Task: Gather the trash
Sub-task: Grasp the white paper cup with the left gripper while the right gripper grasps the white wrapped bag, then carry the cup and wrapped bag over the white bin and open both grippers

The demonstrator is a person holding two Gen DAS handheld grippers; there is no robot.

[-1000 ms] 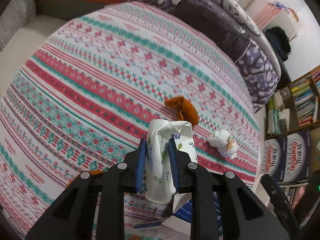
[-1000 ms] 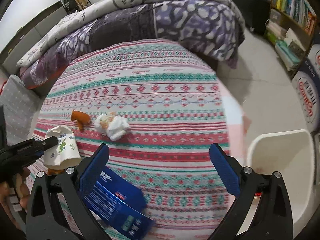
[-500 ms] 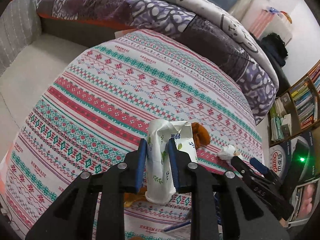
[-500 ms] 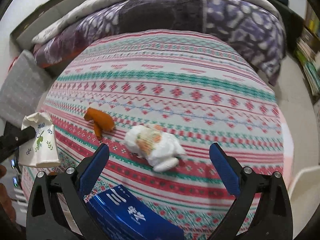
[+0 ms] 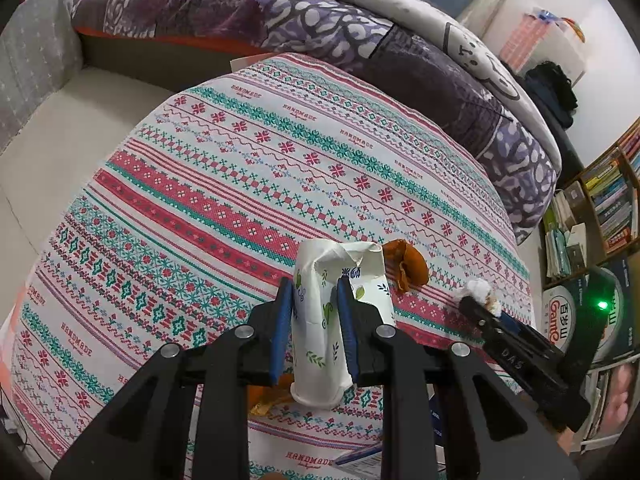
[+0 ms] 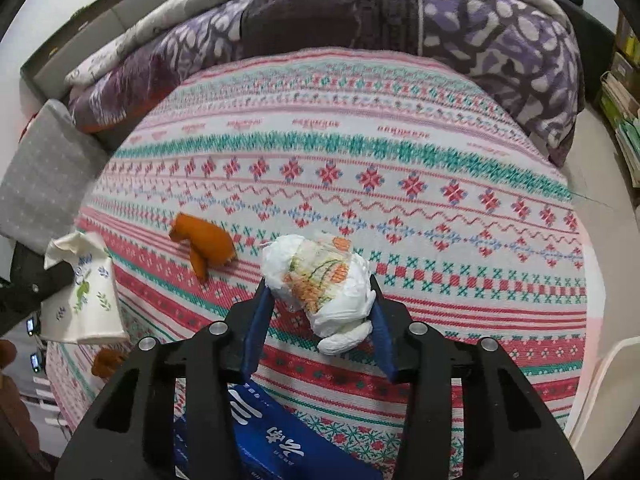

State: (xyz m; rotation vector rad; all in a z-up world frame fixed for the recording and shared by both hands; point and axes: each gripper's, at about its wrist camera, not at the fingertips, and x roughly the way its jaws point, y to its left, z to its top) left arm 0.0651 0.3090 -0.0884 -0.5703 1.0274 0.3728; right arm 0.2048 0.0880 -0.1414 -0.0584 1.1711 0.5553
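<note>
Since the earlier frame, the right gripper (image 6: 318, 304) has slid over to the white paper ball (image 6: 320, 276), and its jaws have just been closing, with the ball between them. Now the blue pads touch the ball on both sides, and the ball sits on the striped cloth (image 6: 400, 184) on the worktop. An orange peel (image 6: 204, 246) lies on the cloth just left of the ball, not touching it. A blue box (image 6: 280, 436) lies near the front edge, under the gripper.

The left gripper (image 5: 312, 312) has its jaws nearly closed, squeezing a crushed paper cup (image 5: 336, 312) with little leaves on it. The cup is held upside down above the cloth. Behind the worktop lies a purple blanket (image 5: 320, 28)
</note>
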